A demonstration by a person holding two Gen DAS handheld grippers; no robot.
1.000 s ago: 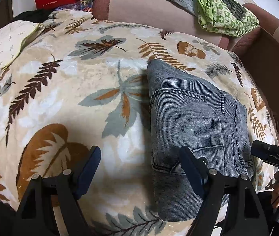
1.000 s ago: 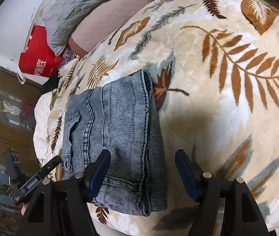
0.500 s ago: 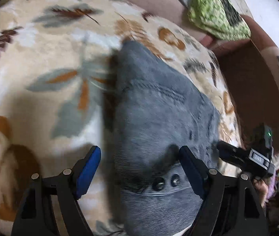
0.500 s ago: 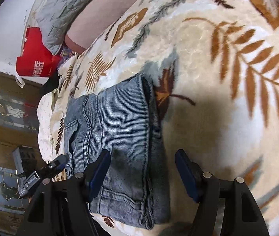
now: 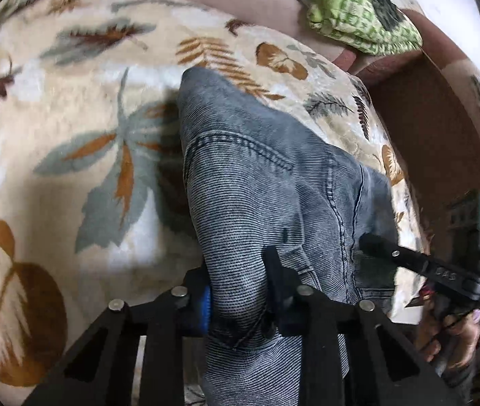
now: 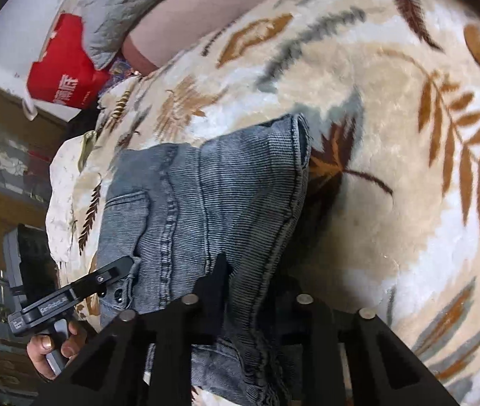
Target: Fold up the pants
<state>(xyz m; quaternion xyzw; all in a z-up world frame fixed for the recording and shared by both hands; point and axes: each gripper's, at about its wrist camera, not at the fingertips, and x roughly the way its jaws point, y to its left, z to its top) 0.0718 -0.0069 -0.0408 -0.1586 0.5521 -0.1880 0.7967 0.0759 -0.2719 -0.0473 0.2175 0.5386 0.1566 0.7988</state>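
Folded grey-blue denim pants (image 5: 257, 176) lie on a leaf-patterned blanket (image 5: 70, 118). My left gripper (image 5: 240, 291) is closing on their near left edge, and the fabric is bunched and pinched between its pads. In the right wrist view the pants (image 6: 206, 196) run away from me, and my right gripper (image 6: 257, 291) is closing on their near right edge, with the seam squeezed between its fingers. The near edge is raised off the blanket (image 6: 392, 135) at both grips. Each wrist view shows the other gripper at the pants' opposite near corner.
A green patterned cloth (image 5: 358, 17) sits on the brown sofa back beyond the blanket. A red bag (image 6: 60, 67) and a grey quilted cushion (image 6: 131, 0) lie at the far left. A person's hand (image 6: 53, 348) holds the left gripper's handle.
Both grippers stood wide open over the near edge of the pants; now both have closed on the fabric. The near edge has bunched and lifted slightly.
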